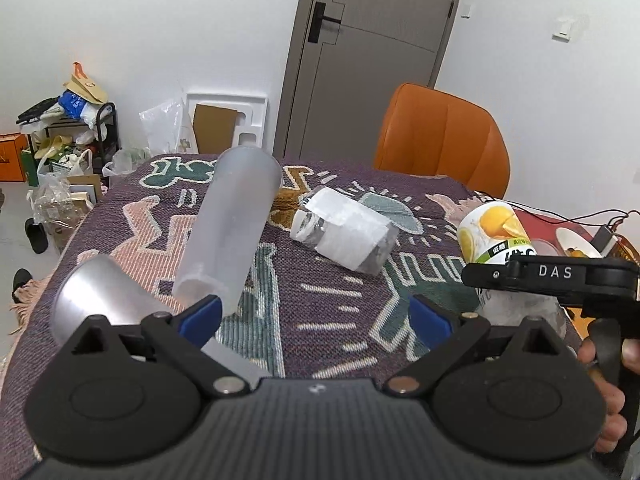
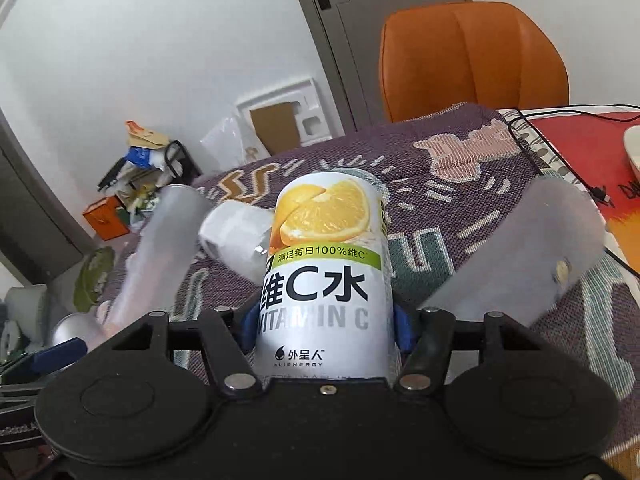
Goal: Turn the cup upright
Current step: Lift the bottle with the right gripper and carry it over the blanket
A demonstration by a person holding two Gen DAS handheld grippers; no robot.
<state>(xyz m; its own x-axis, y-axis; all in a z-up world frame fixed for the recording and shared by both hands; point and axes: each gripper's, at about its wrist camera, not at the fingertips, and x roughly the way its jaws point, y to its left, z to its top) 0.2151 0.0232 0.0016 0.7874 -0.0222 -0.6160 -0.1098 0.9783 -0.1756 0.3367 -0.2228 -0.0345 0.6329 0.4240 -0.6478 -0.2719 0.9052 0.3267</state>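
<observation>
On the purple patterned woven cloth (image 1: 332, 300) I count three containers: one tall frosted translucent plastic cup (image 1: 234, 224), one clear jar wrapped in white paper (image 1: 344, 232) lying on its side, and one white bottle with a lemon picture label (image 2: 326, 276). The left gripper (image 1: 316, 316) has its jaws spread wide; its left blue pad touches the base of the frosted cup, which leans tilted. The right gripper (image 2: 324, 328) is clamped around the lemon bottle, holding it upright.
</observation>
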